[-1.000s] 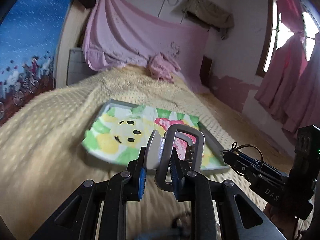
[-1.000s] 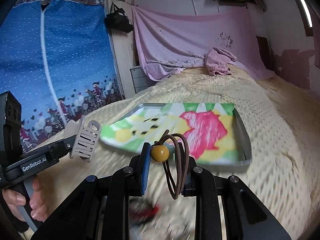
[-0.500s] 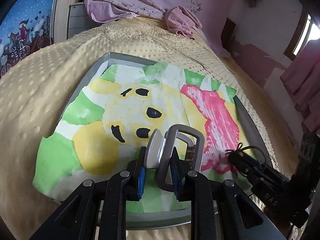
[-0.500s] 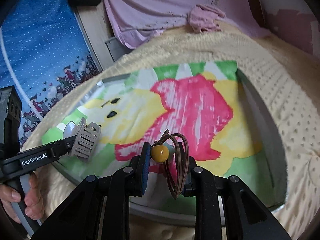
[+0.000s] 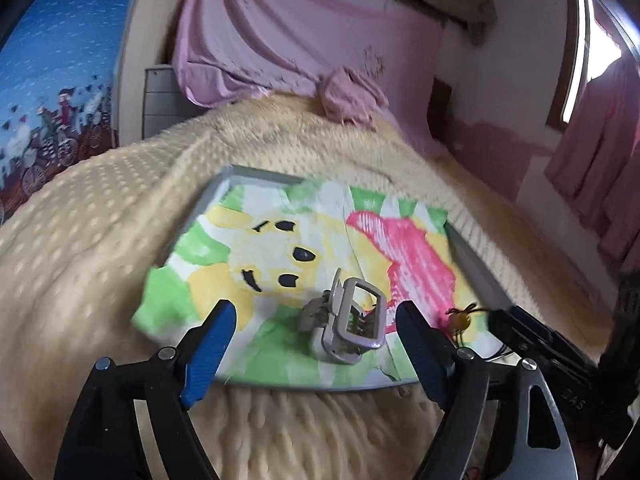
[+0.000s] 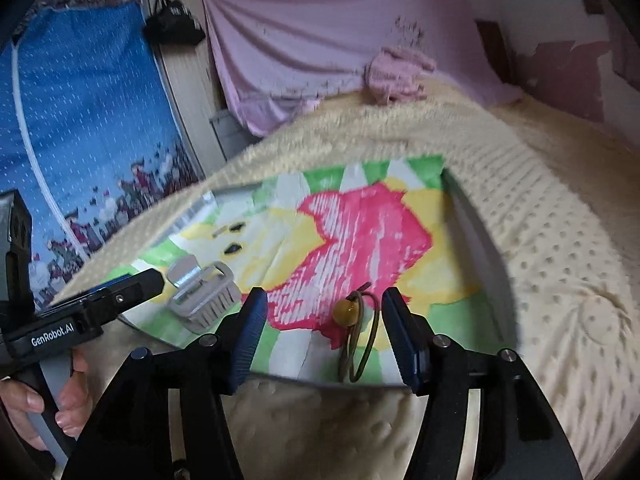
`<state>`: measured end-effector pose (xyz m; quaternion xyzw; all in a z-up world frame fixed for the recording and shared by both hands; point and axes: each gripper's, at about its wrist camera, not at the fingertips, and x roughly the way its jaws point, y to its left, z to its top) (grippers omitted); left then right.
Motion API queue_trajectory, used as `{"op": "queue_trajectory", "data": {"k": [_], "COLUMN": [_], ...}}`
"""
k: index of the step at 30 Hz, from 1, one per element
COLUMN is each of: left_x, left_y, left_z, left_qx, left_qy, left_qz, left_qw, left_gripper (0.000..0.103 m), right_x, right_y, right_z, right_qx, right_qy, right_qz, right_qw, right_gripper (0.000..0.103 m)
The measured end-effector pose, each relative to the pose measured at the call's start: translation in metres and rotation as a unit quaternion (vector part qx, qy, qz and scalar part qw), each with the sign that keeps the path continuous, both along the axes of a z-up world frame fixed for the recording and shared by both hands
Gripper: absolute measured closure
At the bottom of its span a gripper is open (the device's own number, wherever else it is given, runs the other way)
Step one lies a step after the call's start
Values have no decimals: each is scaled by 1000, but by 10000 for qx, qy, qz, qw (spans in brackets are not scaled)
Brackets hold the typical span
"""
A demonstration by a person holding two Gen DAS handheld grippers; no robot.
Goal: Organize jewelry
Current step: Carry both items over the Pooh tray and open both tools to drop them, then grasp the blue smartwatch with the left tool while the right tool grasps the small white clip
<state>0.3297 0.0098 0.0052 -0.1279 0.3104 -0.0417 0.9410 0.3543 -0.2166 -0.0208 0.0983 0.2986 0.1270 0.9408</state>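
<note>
Both of your grippers have let go since half a second ago: the grey claw clip [image 5: 347, 322] and the brown hair tie [image 6: 356, 332] now lie on the cartoon-print cloth [image 5: 256, 248] in the grey tray [image 5: 224, 184], no longer pinched between blue pads. Your left gripper [image 5: 312, 330] stands wide open and empty, the clip resting between its fingers, lying on its side with its long axis running roughly across your view. Your right gripper [image 6: 322, 330] is equally spread and holds nothing; the tie lies between its fingers, its amber bead [image 6: 346, 312] at the far end and its loops trailing back toward you, near the tray's front edge. Tray and cloth sit on the cream dotted blanket [image 6: 560, 240].
</note>
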Motion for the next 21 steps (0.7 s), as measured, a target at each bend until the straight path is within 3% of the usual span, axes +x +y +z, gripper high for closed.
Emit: {"op": "queue_trajectory", "data": {"k": [4, 6, 13, 21], "left_x": [-34, -54, -111, -169], "left_y": [11, 13, 10, -3], "left_z": [6, 9, 13, 12], "left_qx": [-171, -211, 136, 637], "left_qy": [-469, -728, -1236, -1587], "left_qz": [383, 511, 637, 489], "left_qw": [9980, 9958, 9902, 9841], "left_gripper": [3, 0, 0, 0], "right_x": [-34, -53, -117, -188], "right_y": [-11, -14, -19, -15], "right_z": [14, 19, 33, 49], "right_qx": [44, 32, -129, -361], "right_qy": [-563, -786, -1376, -1878], "right_qz": [-100, -146, -233, -277], "right_qw": [9984, 9968, 9901, 9812], "right_gripper": [32, 26, 16, 14]}}
